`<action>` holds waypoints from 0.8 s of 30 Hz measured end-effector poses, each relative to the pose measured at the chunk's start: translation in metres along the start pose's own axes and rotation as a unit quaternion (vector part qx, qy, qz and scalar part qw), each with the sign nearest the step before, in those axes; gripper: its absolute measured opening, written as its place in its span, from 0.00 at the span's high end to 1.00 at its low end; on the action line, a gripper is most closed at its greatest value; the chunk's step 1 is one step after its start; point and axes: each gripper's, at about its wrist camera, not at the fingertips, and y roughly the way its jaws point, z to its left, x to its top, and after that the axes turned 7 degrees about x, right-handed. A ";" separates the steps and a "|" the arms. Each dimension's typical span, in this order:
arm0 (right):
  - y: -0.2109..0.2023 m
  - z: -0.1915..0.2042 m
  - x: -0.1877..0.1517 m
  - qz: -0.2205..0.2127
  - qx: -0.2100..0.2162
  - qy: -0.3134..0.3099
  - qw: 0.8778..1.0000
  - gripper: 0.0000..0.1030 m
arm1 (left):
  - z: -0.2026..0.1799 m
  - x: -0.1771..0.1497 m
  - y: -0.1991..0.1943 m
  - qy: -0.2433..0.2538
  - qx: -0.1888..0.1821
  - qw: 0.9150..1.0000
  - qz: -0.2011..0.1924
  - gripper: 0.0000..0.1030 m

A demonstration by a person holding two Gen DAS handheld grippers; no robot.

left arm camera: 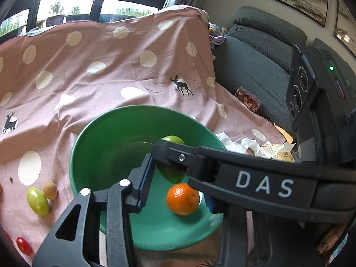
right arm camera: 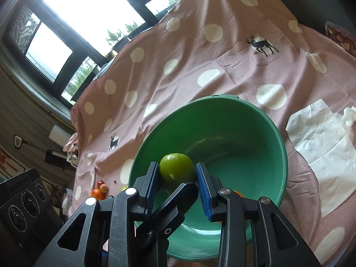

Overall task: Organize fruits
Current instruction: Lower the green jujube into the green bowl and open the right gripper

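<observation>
A green bowl (left arm camera: 93,146) sits on a pink dotted cloth; it also shows in the right wrist view (right arm camera: 251,133). My right gripper (right arm camera: 177,175) is shut on a round green fruit (right arm camera: 175,166) and holds it over the bowl's inside. In the left wrist view the right gripper crosses from the right, with the green fruit (left arm camera: 173,140) partly hidden behind it. My left gripper (left arm camera: 175,195) is open above the bowl, with an orange (left arm camera: 183,199) lying in the bowl between its pads.
Left of the bowl lie an oval green fruit (left arm camera: 37,201), a small yellow fruit (left arm camera: 50,190) and a red tomato (left arm camera: 24,245). White tissues (right arm camera: 320,151) lie right of the bowl. A grey sofa (left arm camera: 255,66) stands behind.
</observation>
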 end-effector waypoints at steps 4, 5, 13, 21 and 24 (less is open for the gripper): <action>0.002 -0.004 0.000 0.009 -0.010 0.005 1.000 0.63 | 0.000 -0.002 0.005 -0.006 -0.007 1.000 0.009 0.63; 0.003 -0.005 0.000 0.010 -0.013 0.006 1.000 0.63 | 0.001 -0.001 0.006 -0.007 -0.009 1.000 0.011 0.63; 0.007 -0.007 0.000 0.017 -0.026 0.008 0.999 0.63 | 0.002 -0.003 0.013 -0.011 -0.008 1.000 0.023 0.63; 0.010 -0.006 0.000 0.026 -0.037 0.005 0.999 0.63 | 0.003 -0.003 0.016 -0.016 -0.014 0.999 0.031 0.63; 0.010 -0.008 -0.001 0.028 -0.038 0.007 0.999 0.63 | 0.004 -0.004 0.018 -0.016 -0.013 0.999 0.036 0.63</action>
